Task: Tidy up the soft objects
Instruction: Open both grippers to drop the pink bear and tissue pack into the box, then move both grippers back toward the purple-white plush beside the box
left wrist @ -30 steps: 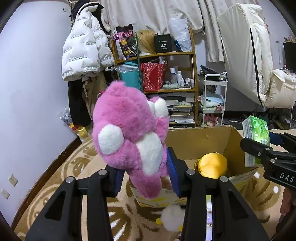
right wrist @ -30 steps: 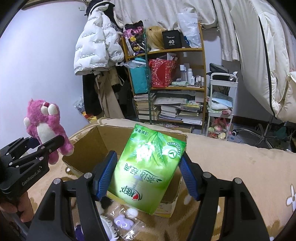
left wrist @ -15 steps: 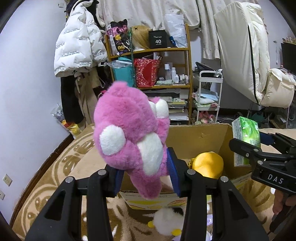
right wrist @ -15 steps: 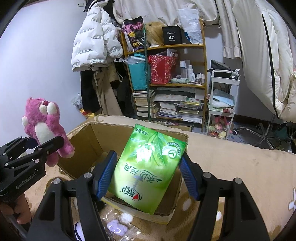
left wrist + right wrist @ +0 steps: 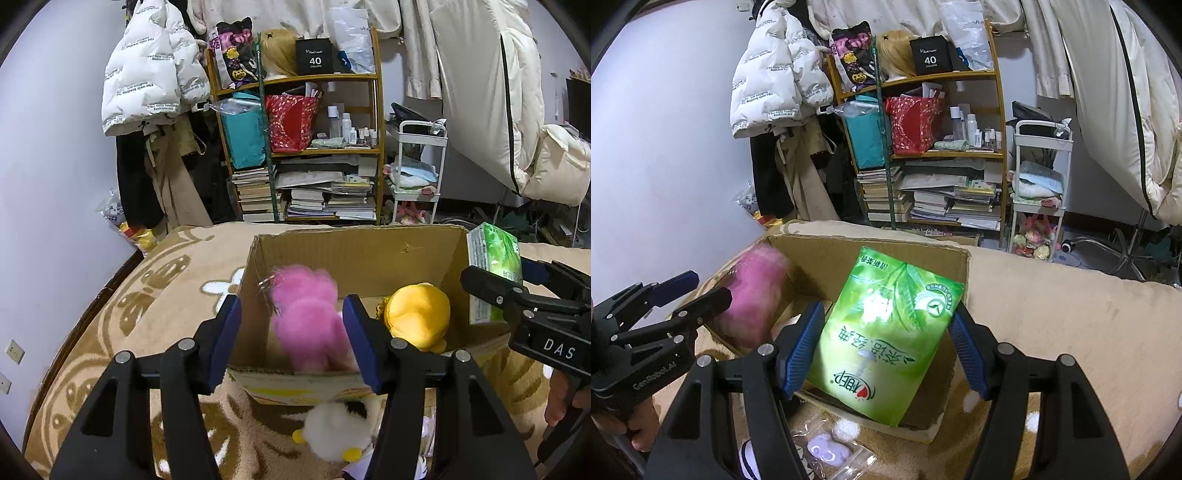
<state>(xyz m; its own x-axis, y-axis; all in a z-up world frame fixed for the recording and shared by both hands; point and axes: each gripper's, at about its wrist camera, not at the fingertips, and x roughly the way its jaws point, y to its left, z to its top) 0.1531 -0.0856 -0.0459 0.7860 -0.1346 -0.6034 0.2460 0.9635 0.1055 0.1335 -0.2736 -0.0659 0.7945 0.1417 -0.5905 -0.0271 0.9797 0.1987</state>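
Observation:
An open cardboard box [image 5: 354, 251] [image 5: 871, 243] sits on the patterned rug. My left gripper [image 5: 291, 314] [image 5: 705, 288] hangs over its left half, jaws opening. The pink plush [image 5: 306, 317] [image 5: 753, 291] is blurred between them, free of the pads and dropping into the box. A yellow plush [image 5: 417, 314] lies inside on the right. My right gripper [image 5: 886, 325] [image 5: 498, 273] is shut on a green tissue pack [image 5: 882, 354] [image 5: 493, 258], held tilted above the box's right side.
A white plush with yellow feet [image 5: 340, 428] lies on the rug in front of the box, beside a clear bag with a purple item [image 5: 827, 448]. Behind stand a cluttered wooden shelf [image 5: 306, 147], a white trolley [image 5: 417, 170] and hanging coats.
The left jaws have spread and let go of the pink plush, which was upright in their grip and is now falling into the box. The right gripper still holds the green pack, slightly lower.

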